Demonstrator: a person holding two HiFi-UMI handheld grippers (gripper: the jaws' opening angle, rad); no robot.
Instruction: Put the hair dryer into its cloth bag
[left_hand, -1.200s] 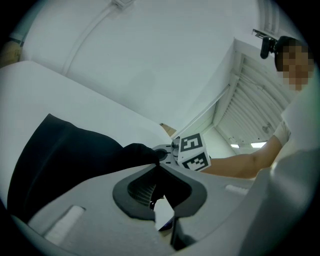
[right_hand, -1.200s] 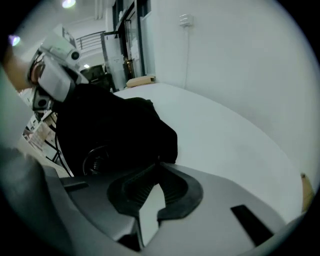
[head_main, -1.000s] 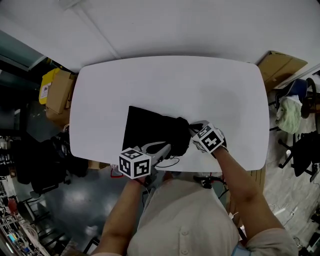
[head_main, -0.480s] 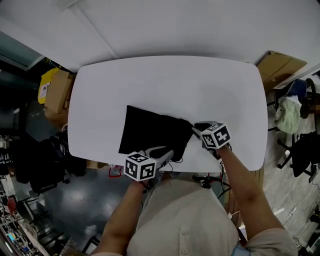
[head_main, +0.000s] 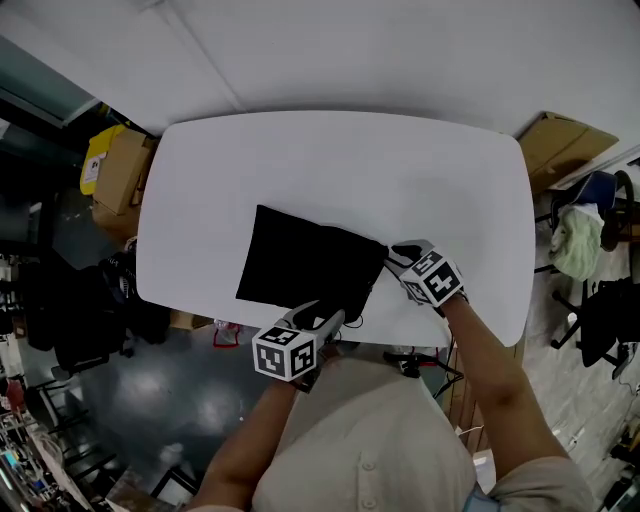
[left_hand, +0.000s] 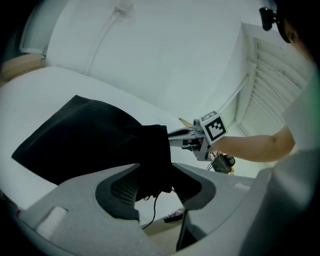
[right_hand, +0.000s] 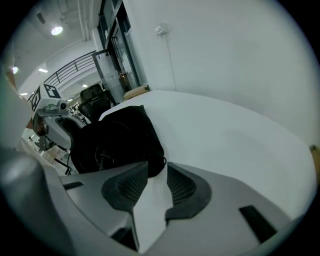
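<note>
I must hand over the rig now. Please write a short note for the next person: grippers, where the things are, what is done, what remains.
Left gripper: open, its jaws have just been opening; the near end of the cloth bag sits between them, not pressed.
Right gripper: open, also just been opening; nothing is between its jaws, and the bag's edge is just beyond the tips.
The bag lies on the table, fuller at its near end.
Done: no hair dryer shows outside, so it is probably inside.
Left: a thin cord hangs out; check, then tuck it in.
</note>
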